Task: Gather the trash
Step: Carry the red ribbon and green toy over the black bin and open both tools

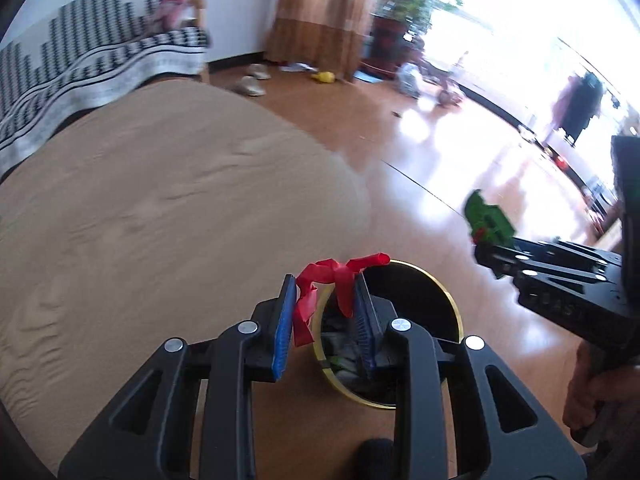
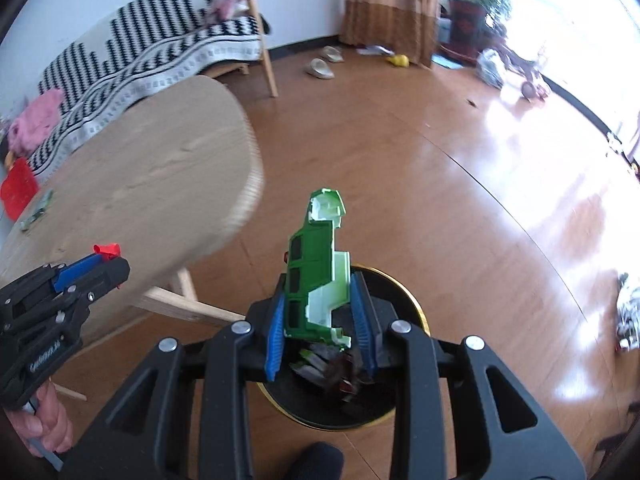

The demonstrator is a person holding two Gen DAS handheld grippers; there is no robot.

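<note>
My left gripper [image 1: 326, 300] holds a crumpled red wrapper [image 1: 328, 284] between its blue pads, over the near rim of a black trash bin with a gold rim [image 1: 450, 300]. The bin holds dark scraps. My right gripper [image 2: 318, 304] is shut on a green and white plastic toy piece [image 2: 316, 280], held upright above the same bin [image 2: 416, 312]. The right gripper also shows in the left wrist view [image 1: 490, 248] with the green piece [image 1: 486, 220]. The left gripper shows in the right wrist view [image 2: 108, 260] with the red wrapper [image 2: 107, 249].
A round wooden table [image 2: 140, 176] stands left of the bin, with a red packet [image 2: 18, 192] and a small wrapper [image 2: 38, 210] on it. A bench with a black-and-white blanket [image 2: 140, 60] is behind. Slippers [image 2: 320, 68] and litter lie on the wooden floor.
</note>
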